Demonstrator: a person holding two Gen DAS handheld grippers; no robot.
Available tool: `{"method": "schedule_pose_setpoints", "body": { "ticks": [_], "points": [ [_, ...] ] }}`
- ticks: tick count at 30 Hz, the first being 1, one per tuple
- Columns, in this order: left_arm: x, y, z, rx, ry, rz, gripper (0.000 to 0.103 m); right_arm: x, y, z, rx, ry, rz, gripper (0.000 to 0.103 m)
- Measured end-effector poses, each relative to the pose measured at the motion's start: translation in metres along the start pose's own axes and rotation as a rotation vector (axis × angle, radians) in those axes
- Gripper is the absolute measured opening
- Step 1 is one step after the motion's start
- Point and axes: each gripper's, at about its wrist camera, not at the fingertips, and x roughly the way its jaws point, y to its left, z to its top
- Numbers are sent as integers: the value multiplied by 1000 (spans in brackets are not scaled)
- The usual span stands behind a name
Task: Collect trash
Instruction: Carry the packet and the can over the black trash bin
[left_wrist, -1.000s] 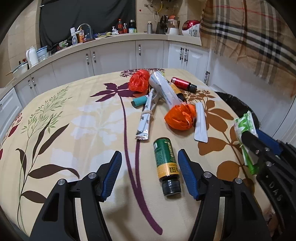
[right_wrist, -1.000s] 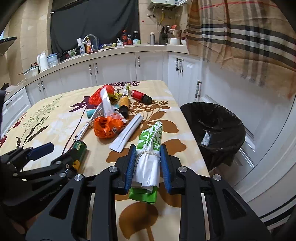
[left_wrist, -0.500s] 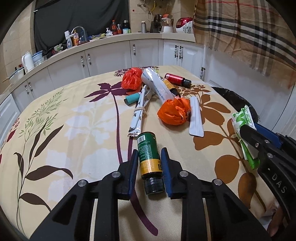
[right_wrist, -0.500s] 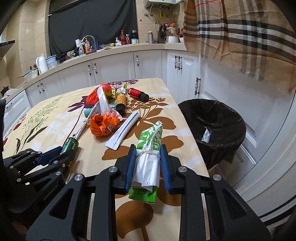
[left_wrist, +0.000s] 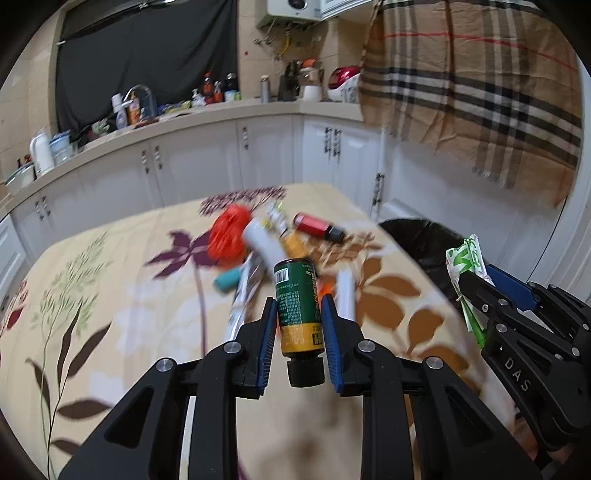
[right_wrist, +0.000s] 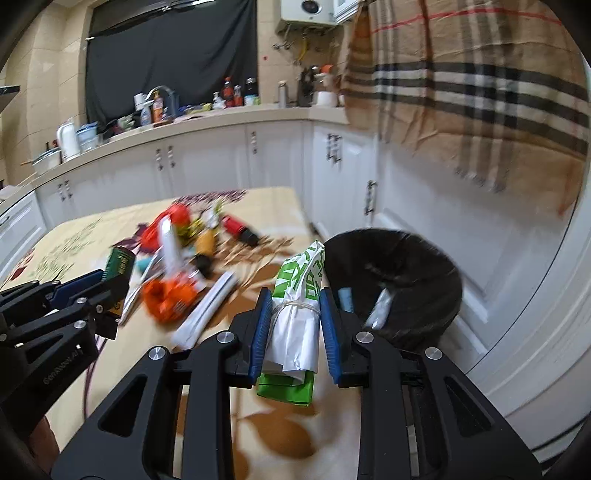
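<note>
- Trash lying in a loose pile on the table's floral cream cloth (left_wrist: 110, 295): crumpled orange plastic bag (left_wrist: 228, 236), red bottle with a dark cap (left_wrist: 317, 226), teal cylinder (left_wrist: 228, 279), long white flat wrapper (right_wrist: 207, 311), second knotted orange bag (right_wrist: 170, 297), all blurred by motion.
- Pinching a green glass bottle with a yellow lower label and black cap (left_wrist: 297, 309), left gripper (left_wrist: 298, 341), blue pads pressed against both sides of the bottle, cap pointing back toward the camera, barcoded base tilted up and away, bottle raised clear of the cloth.
- Clamping a rolled green-and-white plastic bag tied with string (right_wrist: 297, 318), right gripper (right_wrist: 294, 336), jaws closed on the bundle at the string, green folded end sticking out below the pads.
- Hanging at the table's right edge, beside the black-lined round trash bin (right_wrist: 436, 280) standing on the floor against white cabinets (right_wrist: 207, 162), a few pale scraps lying inside it.
- Showing in the left wrist view at far right, the same rolled bag (left_wrist: 466, 266) with the bin's black rim (left_wrist: 417, 230) just behind it.
- Draping over the upper right, a tan plaid cloth (right_wrist: 480, 81).
</note>
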Motion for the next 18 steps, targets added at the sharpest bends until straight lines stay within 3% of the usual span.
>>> {"method": "schedule_pose_setpoints", "body": {
  "ticks": [10, 18],
  "points": [
    [39, -46, 55, 43, -54, -53, 25, 34, -61, 38, 44, -45, -118, 26],
    [83, -83, 80, 80, -31, -76, 25, 70, -100, 51, 80, -32, -161, 26]
  ]
}}
